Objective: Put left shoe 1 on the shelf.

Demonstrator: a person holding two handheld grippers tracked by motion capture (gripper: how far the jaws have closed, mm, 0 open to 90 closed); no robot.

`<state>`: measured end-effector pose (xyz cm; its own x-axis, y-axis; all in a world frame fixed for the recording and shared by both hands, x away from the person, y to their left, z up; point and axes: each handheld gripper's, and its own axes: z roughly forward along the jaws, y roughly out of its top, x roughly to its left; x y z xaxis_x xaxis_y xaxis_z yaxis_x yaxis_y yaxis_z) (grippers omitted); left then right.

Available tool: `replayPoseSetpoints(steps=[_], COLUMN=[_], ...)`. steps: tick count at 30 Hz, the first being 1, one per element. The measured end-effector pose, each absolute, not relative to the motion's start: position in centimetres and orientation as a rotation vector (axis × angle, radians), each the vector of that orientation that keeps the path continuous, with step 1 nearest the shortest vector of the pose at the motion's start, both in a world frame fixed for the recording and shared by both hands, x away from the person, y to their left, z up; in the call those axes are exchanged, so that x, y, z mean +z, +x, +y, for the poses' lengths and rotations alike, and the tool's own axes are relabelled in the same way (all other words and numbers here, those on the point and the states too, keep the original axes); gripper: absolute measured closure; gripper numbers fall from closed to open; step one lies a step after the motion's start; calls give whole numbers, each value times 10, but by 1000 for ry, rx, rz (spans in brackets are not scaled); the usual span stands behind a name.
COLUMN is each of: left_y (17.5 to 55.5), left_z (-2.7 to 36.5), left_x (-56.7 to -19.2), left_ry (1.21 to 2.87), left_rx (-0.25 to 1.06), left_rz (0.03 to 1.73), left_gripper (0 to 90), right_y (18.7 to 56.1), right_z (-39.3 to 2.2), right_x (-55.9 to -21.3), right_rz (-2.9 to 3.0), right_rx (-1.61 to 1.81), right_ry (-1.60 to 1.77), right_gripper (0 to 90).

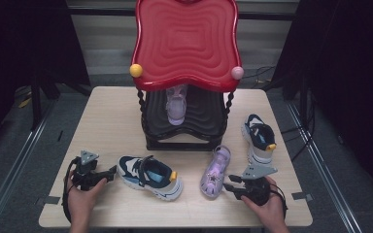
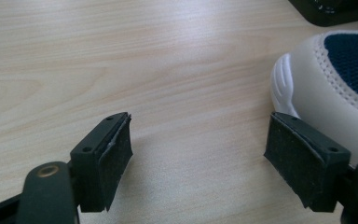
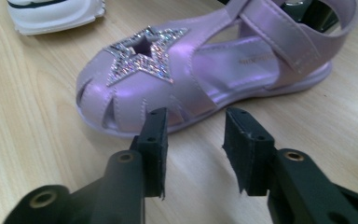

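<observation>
At the near left of the table [image 1: 107, 111], the left gripper [image 1: 108, 172] lies low with its jaws spread wide and empty, the right jaw just beside the white heel of a navy-and-white sneaker [image 1: 150, 177] that lies to its right. Behind, in the middle, a red-topped black shoe rack [image 1: 187, 48] holds one lilac sandal [image 1: 176, 107] on its lower shelf. Right of the sneaker lies a second lilac sandal [image 3: 205, 70] with a glittery star. The right gripper [image 3: 193, 140] points at its side, jaws narrowed with nothing between them, just short of its sole. Farther right stands another navy-and-white sneaker [image 1: 260, 138].
</observation>
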<state>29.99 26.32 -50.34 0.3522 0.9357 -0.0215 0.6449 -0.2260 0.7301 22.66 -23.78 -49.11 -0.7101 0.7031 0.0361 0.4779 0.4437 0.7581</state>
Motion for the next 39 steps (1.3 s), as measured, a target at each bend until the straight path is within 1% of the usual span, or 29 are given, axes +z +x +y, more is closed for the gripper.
replayPoseSetpoints(steps=[1, 4, 13, 17, 18, 20, 21, 23, 24, 26, 28, 29, 30, 31, 32, 33, 35, 36, 38, 39], left_y=[300, 299, 298, 297, 297, 297, 297, 297, 297, 297, 297, 297, 297, 297, 297, 297, 297, 297, 297, 297], left_z=[263, 263, 265, 265, 265, 265, 265, 265, 265, 265, 265, 265, 265, 265, 265, 265, 265, 265, 265, 265], left_x=[-504, -505, -507, -507, -508, -508, -508, -508, -508, -508, -508, -508, -508, -508, -508, -508, -508, -508, -508, -508], left_ry=[1970, 1972, 1983, 1981, 1982, 1980, 1980, 1981, 1981, 1981, 1980, 1980, 1980, 1981, 1981, 1980, 1981, 1981, 1981, 1981], left_rx=[568, 563, 564, 566, 566, 566, 566, 566, 566, 565, 566, 566, 566, 566, 566, 566, 565, 565, 565, 565], left_rz=[1373, 1371, 1361, 1357, 1350, 1343, 1343, 1341, 1341, 1342, 1342, 1342, 1342, 1343, 1343, 1342, 1343, 1343, 1342, 1342], left_gripper=[222, 223, 218, 212, 208, 206, 206, 205, 205, 204, 204, 203, 203, 203, 203, 203, 203, 203, 202, 202], right_y=[226, 225, 224, 225, 225, 223, 223, 219, 219, 216, 214, 210, 210, 208, 205, 204, 202, 202, 200, 200], right_z=[-236, -230, -209, -201, -195, -190, -190, -193, -193, -206, -212, -223, -223, -227, -239, -243, -252, -252, -262, -262], right_x=[-490, -487, -485, -486, -487, -490, -490, -491, -491, -488, -486, -483, -483, -483, -481, -481, -480, -480, -481, -481], right_rz=[2423, 2439, 2468, 2482, 2503, 2512, 2512, 2514, 2514, 2496, 2490, 2476, 2476, 2471, 2453, 2451, 2447, 2447, 2434, 2434], right_rx=[1136, 1155, 1187, 1196, 1195, 1168, 1168, 1157, 1157, 1185, 1202, 1215, 1215, 1210, 1218, 1217, 1207, 1207, 1198, 1198], right_ry=[1015, 1000, 956, 925, 897, 887, 887, 903, 903, 934, 950, 972, 972, 981, 1000, 1003, 1009, 1009, 1026, 1026], right_gripper=[664, 694, 718, 708, 677, 658, 658, 599, 599, 549, 540, 512, 512, 487, 437, 418, 388, 388, 343, 343])
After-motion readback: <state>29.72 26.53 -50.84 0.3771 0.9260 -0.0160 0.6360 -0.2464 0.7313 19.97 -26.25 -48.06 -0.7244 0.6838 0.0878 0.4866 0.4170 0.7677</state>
